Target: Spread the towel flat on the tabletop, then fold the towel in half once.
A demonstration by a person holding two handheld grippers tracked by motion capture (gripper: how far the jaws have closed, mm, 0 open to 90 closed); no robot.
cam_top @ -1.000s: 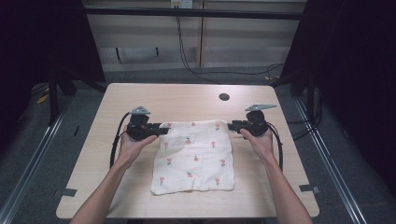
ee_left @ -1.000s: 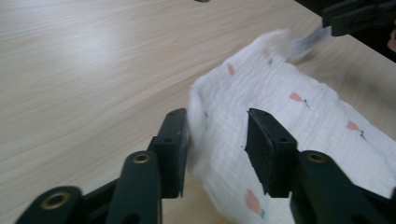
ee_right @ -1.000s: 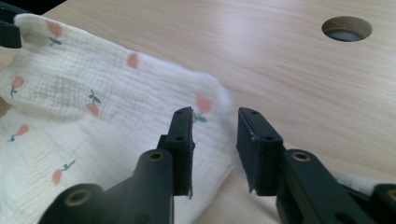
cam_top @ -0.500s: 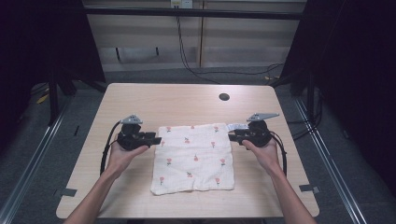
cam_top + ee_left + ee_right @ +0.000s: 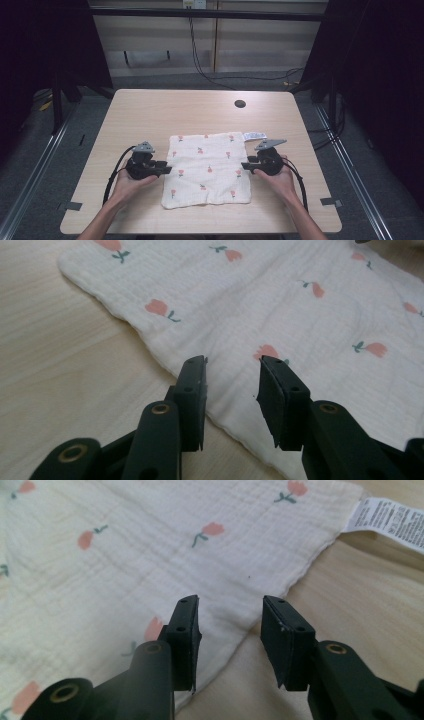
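White flowered cloth [image 5: 207,170] is spread flat at the frame's centre on the bench [image 5: 150,115]; left gripper [image 5: 166,169] and right gripper [image 5: 244,166] are held at its edges, fingers apart.

A lab: bare table [image 5: 150,115] amid black curtains [image 5: 380,75] and cables [image 5: 200,55].

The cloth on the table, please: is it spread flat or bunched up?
Spread flat: the cloth lies smooth, all four edges showing, label out at one corner.
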